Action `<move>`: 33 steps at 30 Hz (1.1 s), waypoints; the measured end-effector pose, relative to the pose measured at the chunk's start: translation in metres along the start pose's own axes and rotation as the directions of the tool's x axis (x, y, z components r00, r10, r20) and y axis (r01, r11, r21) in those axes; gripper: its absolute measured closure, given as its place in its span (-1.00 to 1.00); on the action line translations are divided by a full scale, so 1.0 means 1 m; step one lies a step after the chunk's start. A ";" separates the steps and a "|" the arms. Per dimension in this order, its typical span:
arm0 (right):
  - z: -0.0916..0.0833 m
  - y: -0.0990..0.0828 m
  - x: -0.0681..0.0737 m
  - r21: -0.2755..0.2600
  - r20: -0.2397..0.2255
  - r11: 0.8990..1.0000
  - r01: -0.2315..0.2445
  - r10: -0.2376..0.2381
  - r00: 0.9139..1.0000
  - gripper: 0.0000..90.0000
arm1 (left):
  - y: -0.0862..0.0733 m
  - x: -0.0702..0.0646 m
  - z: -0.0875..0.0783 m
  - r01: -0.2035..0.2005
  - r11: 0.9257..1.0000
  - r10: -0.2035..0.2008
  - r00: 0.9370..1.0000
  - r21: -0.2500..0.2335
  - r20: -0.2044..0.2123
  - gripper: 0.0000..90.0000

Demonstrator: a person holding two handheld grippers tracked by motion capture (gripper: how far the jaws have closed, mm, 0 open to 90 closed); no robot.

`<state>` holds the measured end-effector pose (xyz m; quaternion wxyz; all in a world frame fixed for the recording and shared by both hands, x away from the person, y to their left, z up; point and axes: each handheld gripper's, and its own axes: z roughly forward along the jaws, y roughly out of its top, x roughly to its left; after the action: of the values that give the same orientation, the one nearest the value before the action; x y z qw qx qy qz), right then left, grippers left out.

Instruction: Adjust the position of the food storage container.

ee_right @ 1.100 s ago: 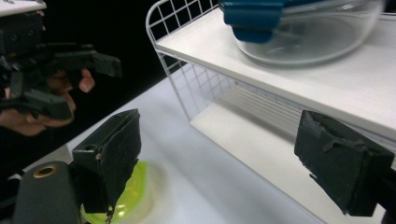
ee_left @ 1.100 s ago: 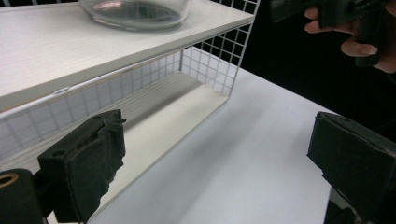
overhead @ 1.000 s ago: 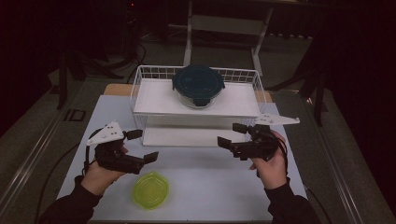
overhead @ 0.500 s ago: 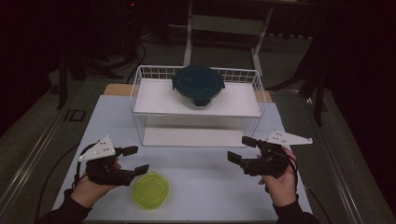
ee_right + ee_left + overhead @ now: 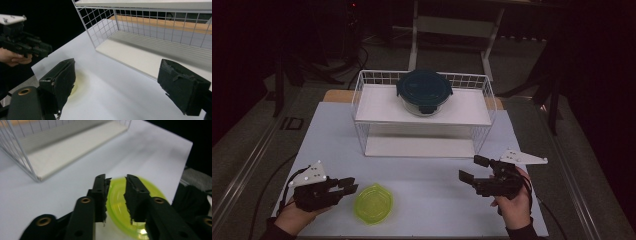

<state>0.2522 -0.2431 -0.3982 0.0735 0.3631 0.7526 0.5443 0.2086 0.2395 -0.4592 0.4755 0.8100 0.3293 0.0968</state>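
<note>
Both hands have come down toward the near edge of the table (image 5: 422,210) since the earlier frame, and the left gripper (image 5: 351,185) now sits low at the near left corner, just beside the yellow-green lid (image 5: 373,202); its jaws have just been closing and stand narrow, with nothing pressed between them, the lid lying flat under and beyond the tips in the left gripper view (image 5: 138,202); the right gripper (image 5: 472,170) hovers near the near right part of the table with its jaws wide open and empty; the lid is thin and lies flat on the table, so I judge the main risk is that the jaw tips find no edge to bite and only push it, sliding it toward the near edge; closing before the rim is between the pads would give an empty grip; the round container with the dark lid (image 5: 424,90) stands on the upper shelf of the wire rack (image 5: 362,100) at the far side, well apart from both grippers.
</note>
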 end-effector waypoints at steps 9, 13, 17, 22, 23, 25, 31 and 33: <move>-0.001 -0.003 -0.001 0.005 0.000 1.000 -0.004 0.004 1.000 -0.68 | -0.033 0.007 0.005 0.028 0.992 -0.023 0.999 0.126 -0.040 0.95; -0.002 -0.003 -0.002 0.000 0.001 1.000 -0.009 0.009 1.000 -0.68 | -0.050 0.005 0.011 0.026 0.975 -0.028 1.000 0.219 0.005 0.96; -0.004 -0.002 -0.003 -0.004 0.006 1.000 -0.012 0.012 1.000 -0.68 | -0.061 0.000 0.015 0.028 0.969 -0.043 0.997 0.245 0.057 0.96; -0.004 -0.002 -0.004 -0.009 0.005 1.000 -0.018 0.018 1.000 -0.68 | -0.064 -0.009 0.024 0.004 0.965 -0.040 0.991 0.261 0.130 0.97; -0.005 -0.002 -0.004 -0.009 0.004 1.000 -0.019 0.019 1.000 -0.68 | -0.064 -0.009 0.026 0.005 0.965 -0.042 0.990 0.261 0.134 0.97; -0.005 -0.002 -0.004 -0.008 0.008 1.000 -0.018 0.018 1.000 -0.68 | -0.063 -0.010 0.029 0.000 0.964 -0.039 0.989 0.266 0.143 0.97; -0.006 -0.003 -0.006 -0.007 0.010 1.000 -0.023 0.023 1.000 -0.68 | -0.059 -0.009 0.038 0.004 0.965 -0.043 0.989 0.261 0.144 0.97; -0.006 -0.004 -0.006 -0.006 0.009 1.000 -0.025 0.025 1.000 -0.68 | -0.057 -0.007 0.040 0.021 0.966 -0.056 0.990 0.257 0.132 0.97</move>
<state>0.2518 -0.2521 -0.4010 0.0713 0.3750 0.7460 0.5457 0.1967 0.2253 -0.5271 0.3909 0.8626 0.3209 -0.0119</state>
